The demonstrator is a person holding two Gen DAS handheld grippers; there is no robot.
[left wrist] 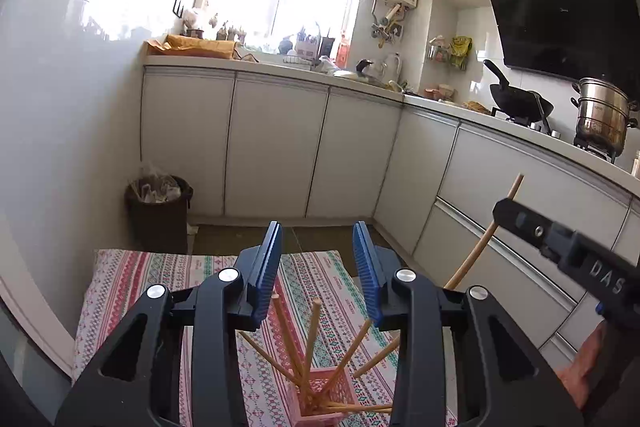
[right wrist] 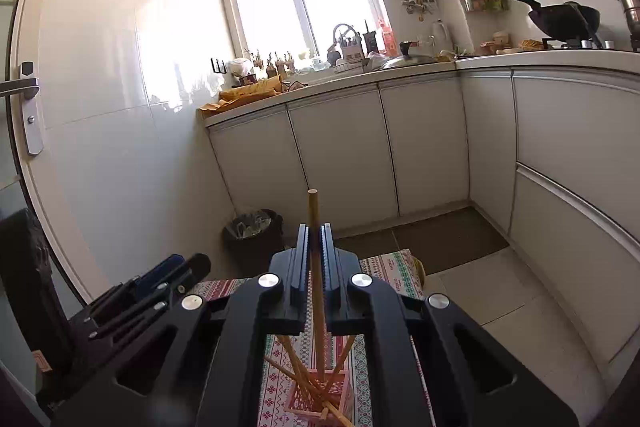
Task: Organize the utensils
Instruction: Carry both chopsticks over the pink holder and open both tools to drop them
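Note:
A pink slotted basket (left wrist: 326, 393) stands on a patterned cloth (left wrist: 132, 291) and holds several wooden chopsticks (left wrist: 310, 343) that fan out at different angles. My left gripper (left wrist: 318, 239) hovers above the basket, open, with nothing between its blue pads. My right gripper (right wrist: 315, 227) is shut on one upright chopstick (right wrist: 313, 211), whose lower end reaches down into the basket (right wrist: 320, 397). In the left wrist view the right gripper (left wrist: 502, 213) comes in from the right with that chopstick (left wrist: 478, 253) slanting through it. The left gripper (right wrist: 186, 267) appears at lower left in the right wrist view.
A dark bin (left wrist: 160, 215) lined with a plastic bag stands on the floor beyond the cloth, against the white wall. White cabinets (left wrist: 276, 147) run along the back and right under a cluttered counter with a wok (left wrist: 520, 101) and a steel pot (left wrist: 602, 115).

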